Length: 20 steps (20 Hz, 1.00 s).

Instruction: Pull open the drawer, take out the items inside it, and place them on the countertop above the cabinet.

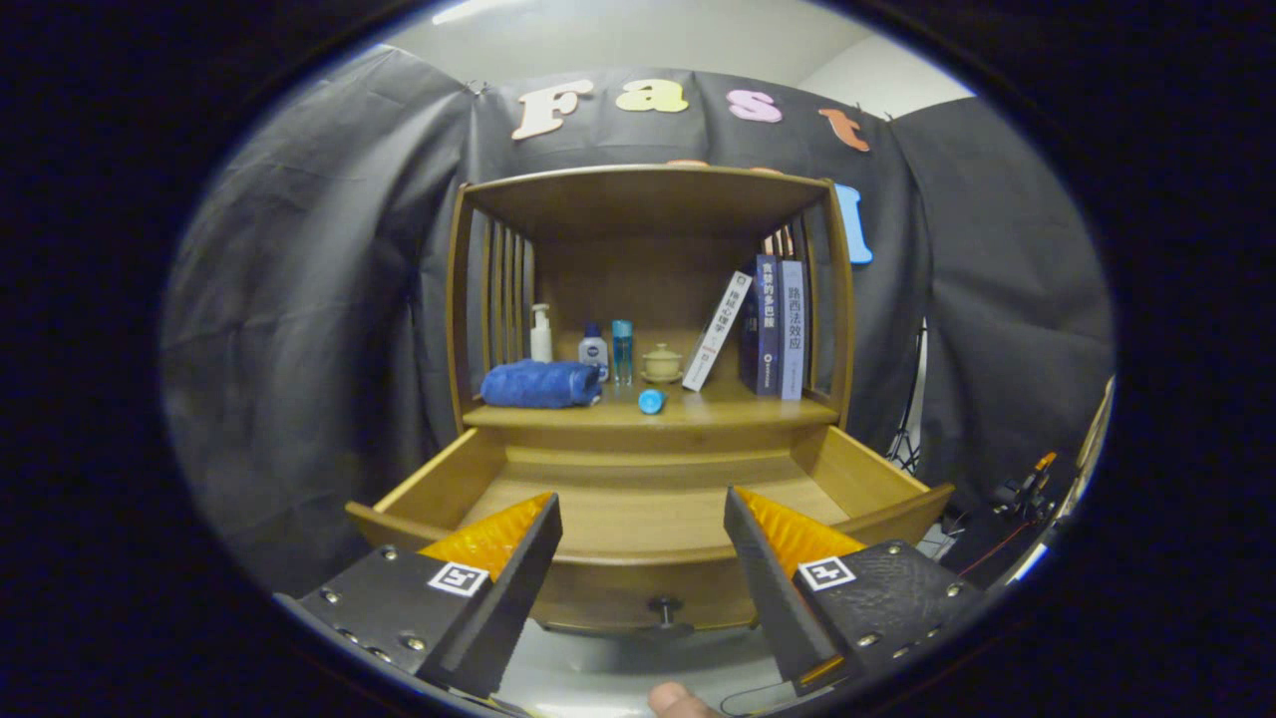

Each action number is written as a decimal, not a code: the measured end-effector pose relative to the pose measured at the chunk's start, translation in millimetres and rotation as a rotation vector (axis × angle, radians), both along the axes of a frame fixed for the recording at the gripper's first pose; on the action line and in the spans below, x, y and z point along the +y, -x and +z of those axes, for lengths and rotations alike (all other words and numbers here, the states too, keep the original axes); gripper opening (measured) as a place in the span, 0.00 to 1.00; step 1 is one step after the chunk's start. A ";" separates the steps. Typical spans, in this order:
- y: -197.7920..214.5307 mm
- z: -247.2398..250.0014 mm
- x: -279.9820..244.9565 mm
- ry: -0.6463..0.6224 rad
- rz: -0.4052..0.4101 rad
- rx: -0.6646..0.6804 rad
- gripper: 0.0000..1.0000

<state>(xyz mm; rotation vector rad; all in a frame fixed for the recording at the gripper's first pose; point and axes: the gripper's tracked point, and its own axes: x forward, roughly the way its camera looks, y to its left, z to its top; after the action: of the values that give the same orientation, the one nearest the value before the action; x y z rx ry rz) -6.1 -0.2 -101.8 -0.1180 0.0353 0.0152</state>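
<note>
Wooden and pulled well out, the drawer (648, 519) lies just ahead of the gripper (643, 519), its front panel passing between and under the two fingers and its small dark knob (664, 606) sitting low in the gap between them. What shows of the drawer's floor is bare wood, though the near part is covered by the fingers and the front rim, so its full contents cannot be told. The gripper stands wide open, fingers well apart, holding nothing and touching nothing that can be made out. Beyond the drawer, on the countertop (718, 407) inside the open cabinet (648, 189), a folded blue towel (541, 384) lies to the left, with a white pump bottle (540, 334) behind it, a small white bottle with a blue cap (593, 349) and a slim blue bottle (622, 351) beside that. A small blue cylinder (651, 401) lies on its side near the countertop's front edge, roughly in line with the gap between the fingers. A little lidded pot (662, 363) sits near the middle, and several books (768, 324) stand to the right, one leaning. A fingertip (678, 700) of the person shows below the fingers, cut off.
</note>
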 end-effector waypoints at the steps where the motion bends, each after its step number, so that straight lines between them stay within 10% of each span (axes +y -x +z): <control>1: 2.2 -8.7 -1.6 0.008 -0.001 0.002 0.97; 20: -23.3 -95.8 -13.7 0.066 -0.023 0.060 0.97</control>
<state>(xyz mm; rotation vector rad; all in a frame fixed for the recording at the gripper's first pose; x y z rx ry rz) 17.2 -14.0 -197.6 -0.1827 0.0969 -0.0049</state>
